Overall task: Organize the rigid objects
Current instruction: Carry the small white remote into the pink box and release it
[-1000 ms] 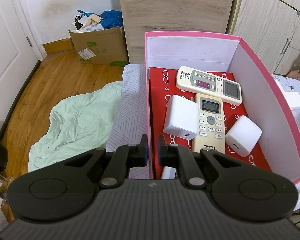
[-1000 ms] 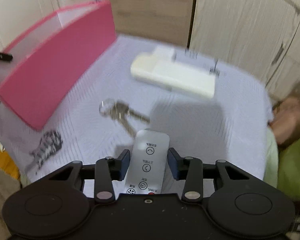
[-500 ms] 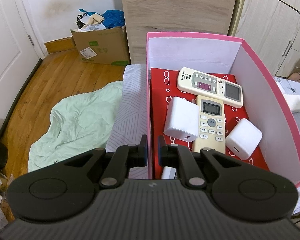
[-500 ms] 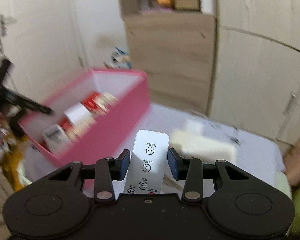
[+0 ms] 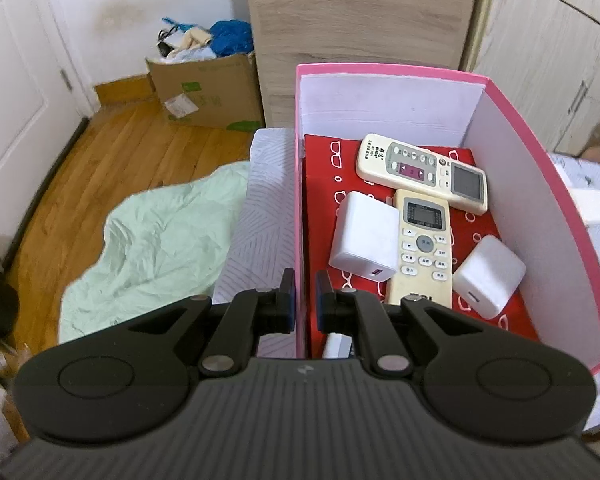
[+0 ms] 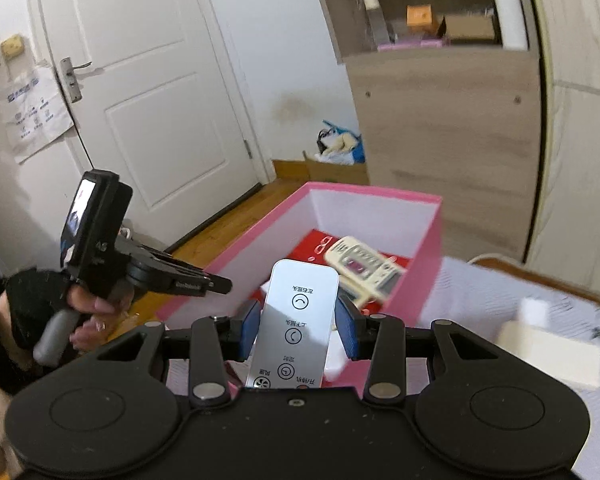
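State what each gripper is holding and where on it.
The right gripper clamps the silver remote across its long side edges, near mid-length. The left gripper pinches the pink box by its left side wall.

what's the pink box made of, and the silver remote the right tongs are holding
Pink box: likely cardboard, given thin flat walls, matte pink outside, plain white inside. Silver remote, clamped in the right tongs: glossy metallic-looking face with printed icons; probably plastic, possibly metal.

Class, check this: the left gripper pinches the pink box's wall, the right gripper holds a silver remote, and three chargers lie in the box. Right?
One error: the left wrist view shows two white chargers in the pink box, not three. The left gripper does pinch its wall, and the right gripper holds the silver remote.
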Action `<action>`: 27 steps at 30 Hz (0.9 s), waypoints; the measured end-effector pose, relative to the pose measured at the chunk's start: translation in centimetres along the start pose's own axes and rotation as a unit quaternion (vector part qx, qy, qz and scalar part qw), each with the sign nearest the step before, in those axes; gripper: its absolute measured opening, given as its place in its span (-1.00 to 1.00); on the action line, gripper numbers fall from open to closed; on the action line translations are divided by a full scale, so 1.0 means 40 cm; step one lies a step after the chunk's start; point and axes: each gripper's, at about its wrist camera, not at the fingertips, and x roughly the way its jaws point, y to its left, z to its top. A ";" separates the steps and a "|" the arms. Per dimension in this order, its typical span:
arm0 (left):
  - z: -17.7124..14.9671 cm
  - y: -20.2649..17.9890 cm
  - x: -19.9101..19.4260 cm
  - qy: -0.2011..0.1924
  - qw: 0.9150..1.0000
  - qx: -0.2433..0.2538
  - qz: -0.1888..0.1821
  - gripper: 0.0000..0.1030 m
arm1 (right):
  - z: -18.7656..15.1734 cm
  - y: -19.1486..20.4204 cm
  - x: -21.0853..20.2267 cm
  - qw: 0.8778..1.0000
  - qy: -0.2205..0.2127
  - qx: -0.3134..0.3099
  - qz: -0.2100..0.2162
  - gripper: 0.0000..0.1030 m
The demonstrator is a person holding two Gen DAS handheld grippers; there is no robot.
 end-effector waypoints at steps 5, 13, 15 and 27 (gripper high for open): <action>-0.002 -0.010 -0.001 -0.003 1.000 0.004 0.009 -0.84 | -0.008 -0.004 0.093 0.999 0.030 0.036 0.001 -0.10; -0.008 -0.018 -0.006 -0.005 1.000 0.005 0.006 -0.84 | -0.027 0.050 0.216 0.996 0.068 -0.044 -0.031 -0.10; -0.007 -0.017 -0.005 -0.004 1.000 0.004 0.007 -0.84 | -0.020 0.050 0.235 0.996 0.075 -0.033 -0.027 -0.10; -0.010 -0.012 -0.003 -0.003 1.000 0.006 0.003 -0.83 | 0.015 0.048 0.318 0.990 0.127 -0.018 -0.060 -0.04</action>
